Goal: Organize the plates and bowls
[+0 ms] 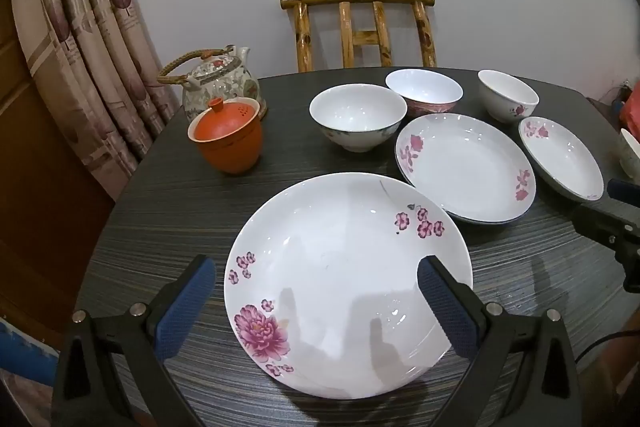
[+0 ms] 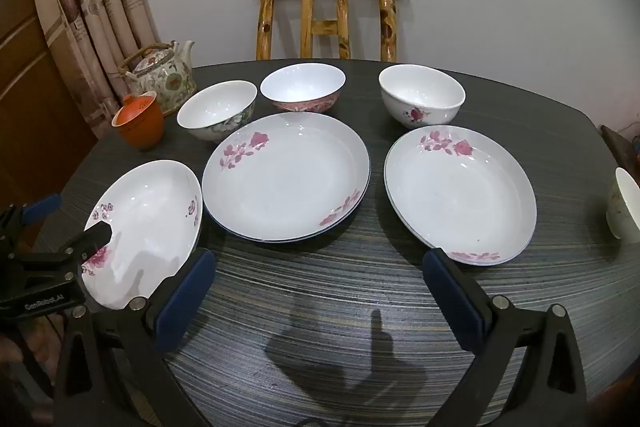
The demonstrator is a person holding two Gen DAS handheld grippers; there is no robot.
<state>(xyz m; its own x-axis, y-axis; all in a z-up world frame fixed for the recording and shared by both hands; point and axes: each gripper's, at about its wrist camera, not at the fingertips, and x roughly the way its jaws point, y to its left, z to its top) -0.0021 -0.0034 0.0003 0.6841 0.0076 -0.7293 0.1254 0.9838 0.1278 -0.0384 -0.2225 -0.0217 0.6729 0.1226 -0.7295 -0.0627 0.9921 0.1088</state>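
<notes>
Three flowered white plates lie on the dark table. The peony plate (image 1: 344, 287) (image 2: 148, 227) lies near left. My left gripper (image 1: 316, 291) (image 2: 68, 223) is open over its near half, fingers astride it. The middle plate (image 1: 466, 167) (image 2: 286, 177) and the right plate (image 1: 560, 159) (image 2: 460, 195) lie beyond. Three bowls stand behind: a green-patterned one (image 1: 358, 115) (image 2: 218, 109), a pink one (image 1: 424, 93) (image 2: 302, 87), a rose one (image 1: 508, 97) (image 2: 422, 95). My right gripper (image 2: 320, 291) (image 1: 616, 211) is open and empty above the table's near edge.
An orange lidded cup (image 1: 226, 137) (image 2: 138, 121) and a flowered teapot (image 1: 220, 83) (image 2: 162, 75) stand at the back left. A bamboo chair (image 1: 360, 27) (image 2: 328, 21) is behind the table. Another white bowl (image 2: 624, 207) sits at the right edge. Curtains hang left.
</notes>
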